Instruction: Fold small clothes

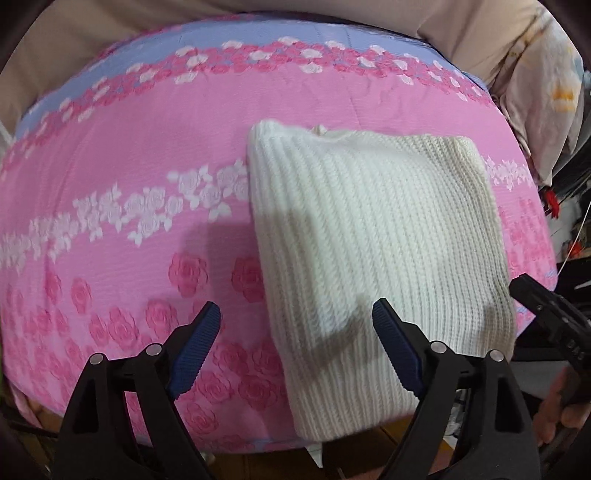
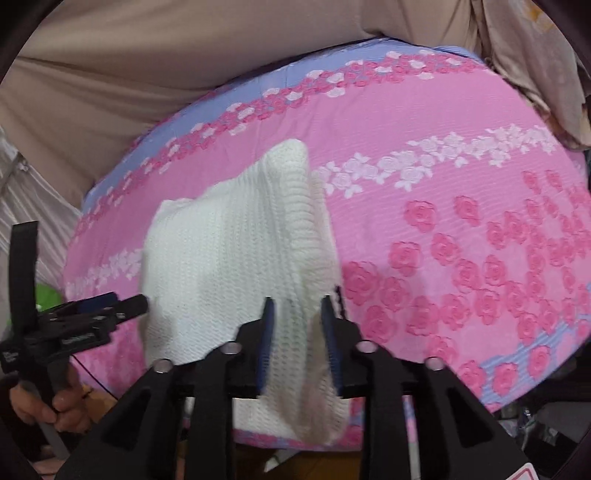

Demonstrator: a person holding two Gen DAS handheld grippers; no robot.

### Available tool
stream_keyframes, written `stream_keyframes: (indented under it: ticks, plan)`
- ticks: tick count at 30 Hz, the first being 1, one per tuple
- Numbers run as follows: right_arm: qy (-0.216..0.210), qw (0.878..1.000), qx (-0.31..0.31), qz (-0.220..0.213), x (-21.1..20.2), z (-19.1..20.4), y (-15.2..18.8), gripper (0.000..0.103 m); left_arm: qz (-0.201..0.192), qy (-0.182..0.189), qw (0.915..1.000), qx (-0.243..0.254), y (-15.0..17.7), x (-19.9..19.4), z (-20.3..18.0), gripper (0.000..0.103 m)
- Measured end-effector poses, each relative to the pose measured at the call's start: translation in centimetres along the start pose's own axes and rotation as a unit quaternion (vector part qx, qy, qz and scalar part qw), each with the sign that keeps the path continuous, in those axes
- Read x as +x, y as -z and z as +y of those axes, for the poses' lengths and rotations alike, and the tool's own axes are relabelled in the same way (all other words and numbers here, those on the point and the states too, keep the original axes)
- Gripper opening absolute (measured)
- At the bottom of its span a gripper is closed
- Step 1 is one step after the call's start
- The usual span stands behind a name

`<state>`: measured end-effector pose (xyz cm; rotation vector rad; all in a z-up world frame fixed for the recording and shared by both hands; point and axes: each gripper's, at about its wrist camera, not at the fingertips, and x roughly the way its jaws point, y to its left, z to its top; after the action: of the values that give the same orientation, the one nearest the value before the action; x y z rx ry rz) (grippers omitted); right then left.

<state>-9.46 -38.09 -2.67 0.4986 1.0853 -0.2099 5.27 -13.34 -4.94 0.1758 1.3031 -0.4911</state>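
A white ribbed knit garment (image 1: 373, 251) lies folded on the pink rose-print bed cover (image 1: 122, 177), its near end hanging over the bed's front edge. My left gripper (image 1: 295, 350) is open and empty, hovering over the garment's near left part. In the right wrist view my right gripper (image 2: 297, 339) is shut on a fold of the white knit garment (image 2: 229, 254) at its near right edge and holds that edge up. The left gripper also shows in the right wrist view (image 2: 107, 306), at the garment's left side. The right gripper's body shows in the left wrist view (image 1: 554, 321).
The pink cover has a blue band (image 1: 258, 33) at the far side. Beige bedding (image 2: 147, 55) lies behind it and a floral pillow (image 1: 546, 85) at the far right. Brown floor (image 1: 258, 461) shows below the bed's front edge.
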Motion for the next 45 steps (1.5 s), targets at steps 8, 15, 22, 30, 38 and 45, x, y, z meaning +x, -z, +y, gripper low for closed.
stream_keyframes:
  ticks: [8, 15, 22, 30, 38, 45]
  plan:
    - [-0.052, 0.998, 0.02, -0.031, -1.7, 0.0, 0.8, 0.02, 0.038, -0.008, 0.999, -0.023, 1.3, 1.8, 1.1, 0.083]
    - [-0.049, 0.995, 0.068, 0.045, 4.1, -3.8, 2.7, 0.03, 0.036, -0.01, 0.9991, -0.02, 1.7, 2.0, 0.6, 0.082]
    - [-0.049, 0.996, 0.072, 0.016, 2.5, -3.3, 0.1, 0.07, 0.002, 0.08, 0.992, -0.097, 0.6, 0.9, 1.7, 0.092]
    - [-0.116, 0.981, 0.127, 0.086, 7.9, -2.8, 0.9, 0.079, 0.072, 0.173, 0.9633, -0.192, 0.5, 6.6, 2.3, 0.093]
    - [-0.164, 0.976, 0.135, 0.037, 4.4, -2.3, 0.8, 0.04, 0.045, 0.233, 0.9536, -0.185, 0.7, 3.8, 1.5, 0.052]
    - [-0.141, 0.977, 0.144, 0.077, 8.1, -2.6, 1.8, 0.06, 0.064, 0.228, 0.943, -0.234, 1.5, 6.8, 2.9, 0.081]
